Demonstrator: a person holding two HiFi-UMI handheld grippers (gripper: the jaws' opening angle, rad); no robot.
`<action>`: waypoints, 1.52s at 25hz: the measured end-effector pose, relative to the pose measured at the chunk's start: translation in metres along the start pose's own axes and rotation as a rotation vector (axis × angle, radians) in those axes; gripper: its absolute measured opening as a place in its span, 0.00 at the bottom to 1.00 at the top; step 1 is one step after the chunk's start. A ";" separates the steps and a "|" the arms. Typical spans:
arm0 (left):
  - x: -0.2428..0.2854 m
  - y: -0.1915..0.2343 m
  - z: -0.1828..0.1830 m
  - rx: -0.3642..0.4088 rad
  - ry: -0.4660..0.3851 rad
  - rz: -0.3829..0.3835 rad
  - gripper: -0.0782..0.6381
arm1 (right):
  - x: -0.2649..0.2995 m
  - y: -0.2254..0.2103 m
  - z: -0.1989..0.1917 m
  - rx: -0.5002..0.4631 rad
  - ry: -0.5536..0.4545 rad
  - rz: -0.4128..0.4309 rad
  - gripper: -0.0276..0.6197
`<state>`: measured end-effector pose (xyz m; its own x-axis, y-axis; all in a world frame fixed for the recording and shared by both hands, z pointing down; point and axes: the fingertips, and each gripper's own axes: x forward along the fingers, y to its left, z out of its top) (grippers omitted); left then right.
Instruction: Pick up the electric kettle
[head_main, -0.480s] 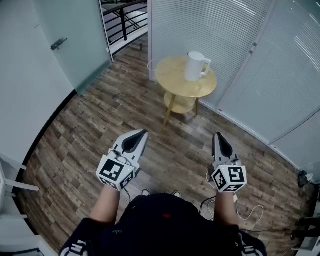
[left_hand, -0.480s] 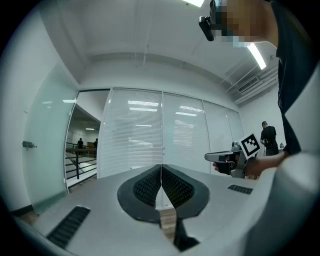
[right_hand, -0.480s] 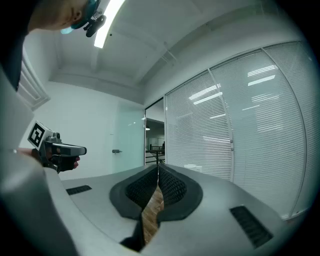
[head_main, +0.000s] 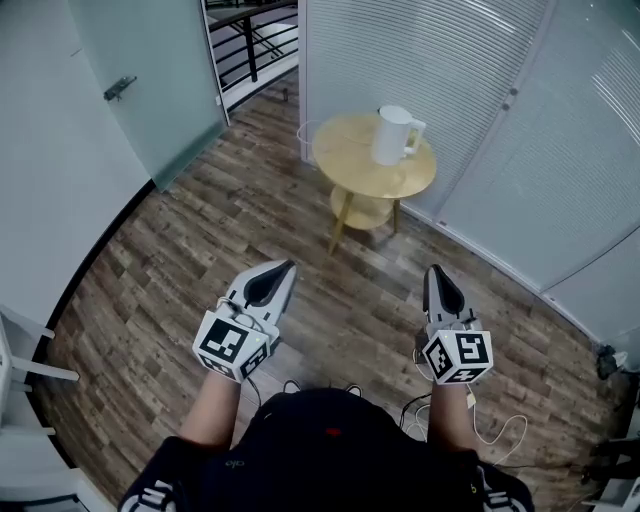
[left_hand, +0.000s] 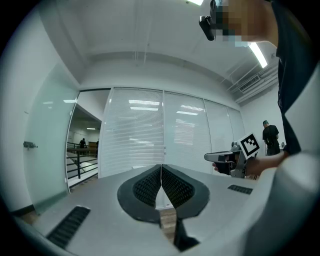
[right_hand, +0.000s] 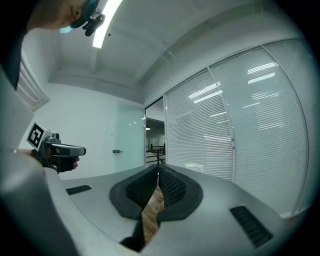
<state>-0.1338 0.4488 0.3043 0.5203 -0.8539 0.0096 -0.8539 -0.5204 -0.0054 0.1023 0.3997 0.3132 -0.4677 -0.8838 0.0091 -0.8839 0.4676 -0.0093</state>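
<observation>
A white electric kettle (head_main: 393, 134) stands upright on a small round wooden table (head_main: 358, 170) far ahead by the blind-covered glass wall. My left gripper (head_main: 285, 265) and right gripper (head_main: 433, 268) are held level over the wood floor, well short of the table. Both are shut with nothing between the pads. In the left gripper view the left gripper (left_hand: 161, 166) has its jaws meeting at the tips, and the right gripper (left_hand: 207, 157) shows at the right. In the right gripper view the right gripper (right_hand: 158, 168) is shut, and the kettle's top (right_hand: 194, 166) peeks over a jaw.
The table has a lower shelf (head_main: 362, 209). A frosted glass door (head_main: 150, 80) stands at the left, with a railing (head_main: 250, 40) beyond an opening. White cable (head_main: 500, 430) lies on the floor at the right. Another person (left_hand: 270, 137) stands far off.
</observation>
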 end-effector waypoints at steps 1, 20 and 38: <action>0.002 -0.001 -0.001 0.002 0.000 -0.002 0.14 | 0.000 -0.002 0.000 0.012 -0.004 0.003 0.09; 0.073 -0.072 -0.005 0.025 0.032 0.018 0.14 | -0.019 -0.096 -0.016 0.032 -0.010 0.038 0.08; 0.133 -0.085 -0.027 0.019 0.053 0.010 0.14 | -0.008 -0.150 -0.039 0.041 0.019 0.043 0.08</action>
<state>0.0072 0.3796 0.3335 0.5097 -0.8581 0.0629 -0.8587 -0.5119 -0.0250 0.2378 0.3369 0.3537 -0.5055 -0.8624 0.0271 -0.8623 0.5038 -0.0507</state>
